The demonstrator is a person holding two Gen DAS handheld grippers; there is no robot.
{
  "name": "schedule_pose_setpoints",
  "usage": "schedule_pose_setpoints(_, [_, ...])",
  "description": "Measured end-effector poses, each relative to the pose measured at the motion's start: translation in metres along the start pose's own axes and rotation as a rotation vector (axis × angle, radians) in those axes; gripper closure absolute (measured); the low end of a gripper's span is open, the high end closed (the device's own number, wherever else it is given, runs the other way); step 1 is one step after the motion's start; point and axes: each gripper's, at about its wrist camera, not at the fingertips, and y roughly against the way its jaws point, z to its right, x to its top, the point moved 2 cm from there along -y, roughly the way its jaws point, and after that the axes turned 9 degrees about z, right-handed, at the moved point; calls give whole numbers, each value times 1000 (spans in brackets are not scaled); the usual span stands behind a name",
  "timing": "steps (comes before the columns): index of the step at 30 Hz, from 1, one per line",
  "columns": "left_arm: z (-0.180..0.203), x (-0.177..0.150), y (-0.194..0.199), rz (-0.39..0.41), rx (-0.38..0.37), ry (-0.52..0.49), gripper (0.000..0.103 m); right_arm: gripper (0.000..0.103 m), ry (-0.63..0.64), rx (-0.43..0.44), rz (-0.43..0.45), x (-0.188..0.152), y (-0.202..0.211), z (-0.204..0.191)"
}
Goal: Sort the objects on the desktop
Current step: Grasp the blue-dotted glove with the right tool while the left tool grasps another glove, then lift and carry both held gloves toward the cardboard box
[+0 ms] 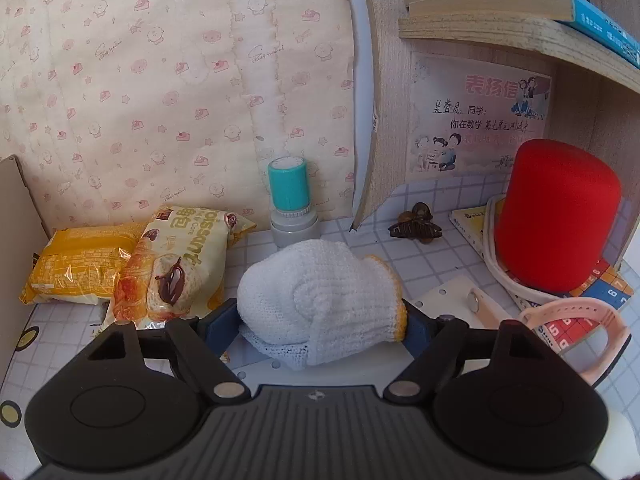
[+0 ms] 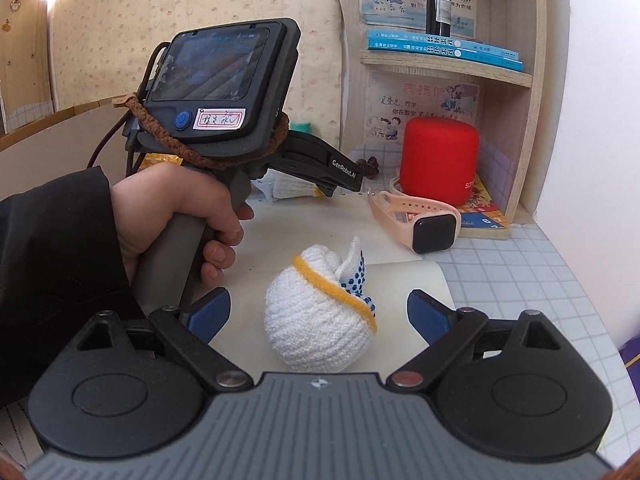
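Note:
My left gripper (image 1: 320, 320) is shut on a rolled white knit glove (image 1: 320, 300) with a yellow cuff, held just above the desk; its blue pads press the glove from both sides. In the right wrist view the left gripper's fingers reach toward the shelf with that glove (image 2: 286, 190) between them. My right gripper (image 2: 318, 314) is open, its blue pads (image 2: 210, 314) either side of a second rolled white glove (image 2: 320, 320) with yellow trim and blue dots, which rests on a white notebook page (image 2: 400, 280). The pads do not touch it.
A red cylinder speaker (image 1: 556, 216) stands on books at the right, with a pink smartwatch (image 2: 424, 222) in front. A teal stamp (image 1: 290, 200), a brown hair claw (image 1: 414, 228), and snack packets (image 1: 120, 264) lie along the back. A shelf with books (image 2: 444, 46) is above.

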Motion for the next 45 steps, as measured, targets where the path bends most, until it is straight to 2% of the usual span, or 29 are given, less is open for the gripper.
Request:
schedule_pose_setpoints(11, [-6,2,3,3,-40,63,39,12,3,31,-43,0,-7,-6])
schedule_pose_setpoints(13, [-8,2,3,6,-49,67,43,21,5,22,-72,-1,-13,-7])
schedule_pose_setpoints(16, [-9,1,5,12,-65,65,51,46,9,-15,-83,-3,-17,-5])
schedule_pose_setpoints(18, [-10,1,8,21,-75,59,55,51,14,-13,-84,-2,-17,-4])
schedule_pose_setpoints(22, [-12,1,19,69,-71,32,57,52,42,-42,-42,-1,-11,-6])
schedule_pose_setpoints(32, [-27,7,58,132,-59,36,57,52,34,-35,1,8,1,-9])
schedule_pose_setpoints(45, [-64,5,125,200,15,56,57,52,62,-10,57,22,21,-32])
